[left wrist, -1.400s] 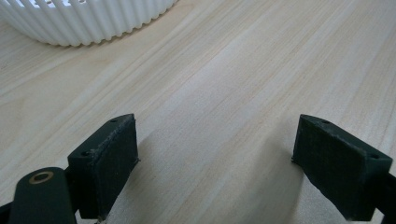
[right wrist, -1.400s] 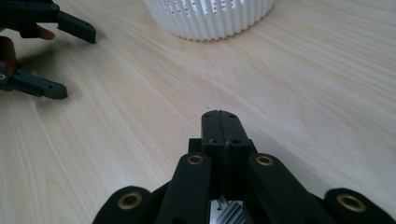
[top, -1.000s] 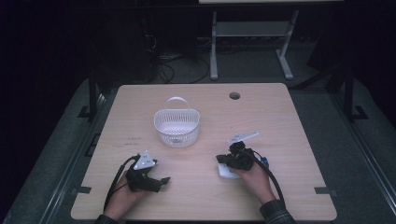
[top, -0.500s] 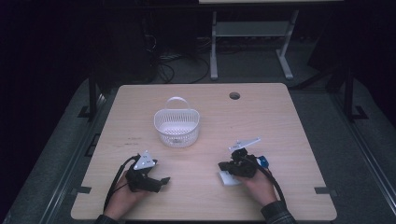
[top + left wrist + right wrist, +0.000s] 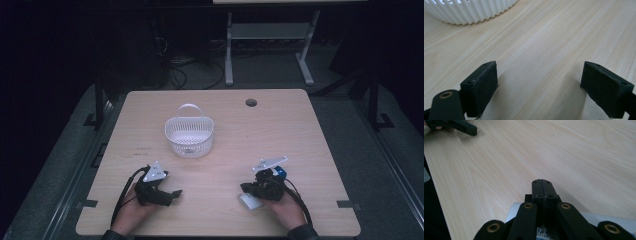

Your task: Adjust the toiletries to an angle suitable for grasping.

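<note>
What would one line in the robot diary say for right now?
left gripper: open, empty | right gripper: shut, over white packet | basket: upright on table

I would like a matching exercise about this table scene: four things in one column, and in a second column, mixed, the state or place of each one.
Things:
1. left gripper
2. right gripper
3. white basket
4. white flat object

States or places:
A. lies on the table under the right gripper
B. jaws wide apart, nothing between them
C. jaws pressed together
D. stands beyond the grippers, handle raised

Pairs: 1-B, 2-C, 3-D, 4-A
</note>
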### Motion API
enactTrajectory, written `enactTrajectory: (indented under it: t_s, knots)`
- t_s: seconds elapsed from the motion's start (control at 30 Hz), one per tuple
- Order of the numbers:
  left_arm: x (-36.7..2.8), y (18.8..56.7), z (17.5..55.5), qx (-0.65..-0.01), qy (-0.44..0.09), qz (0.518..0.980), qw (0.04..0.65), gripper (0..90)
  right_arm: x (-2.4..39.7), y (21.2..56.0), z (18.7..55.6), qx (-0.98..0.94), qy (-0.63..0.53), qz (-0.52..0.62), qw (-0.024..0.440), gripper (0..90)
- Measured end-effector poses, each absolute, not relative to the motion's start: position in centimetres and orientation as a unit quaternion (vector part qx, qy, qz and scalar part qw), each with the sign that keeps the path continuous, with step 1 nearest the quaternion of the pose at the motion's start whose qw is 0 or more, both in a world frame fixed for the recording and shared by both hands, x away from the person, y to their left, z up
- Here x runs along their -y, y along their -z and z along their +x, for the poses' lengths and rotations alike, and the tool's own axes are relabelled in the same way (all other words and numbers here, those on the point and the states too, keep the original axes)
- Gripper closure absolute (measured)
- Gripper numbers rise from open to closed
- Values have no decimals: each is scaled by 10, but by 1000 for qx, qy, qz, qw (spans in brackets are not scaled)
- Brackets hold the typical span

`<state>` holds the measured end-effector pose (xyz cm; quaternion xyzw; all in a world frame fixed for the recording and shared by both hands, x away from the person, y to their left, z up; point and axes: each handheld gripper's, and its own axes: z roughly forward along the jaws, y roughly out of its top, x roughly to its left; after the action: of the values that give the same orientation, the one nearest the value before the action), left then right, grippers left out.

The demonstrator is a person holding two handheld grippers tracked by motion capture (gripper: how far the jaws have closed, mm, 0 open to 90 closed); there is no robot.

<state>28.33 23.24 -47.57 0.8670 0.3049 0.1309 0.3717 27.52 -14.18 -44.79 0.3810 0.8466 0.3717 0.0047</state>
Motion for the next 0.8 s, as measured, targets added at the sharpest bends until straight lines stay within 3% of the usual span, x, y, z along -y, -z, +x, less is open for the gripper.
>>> enactTrajectory:
  t_s: [0.8]
  knots:
    - [-233,475,283,-303,-131,869,368,129,173,449,239,-846,-357,396,10,895]
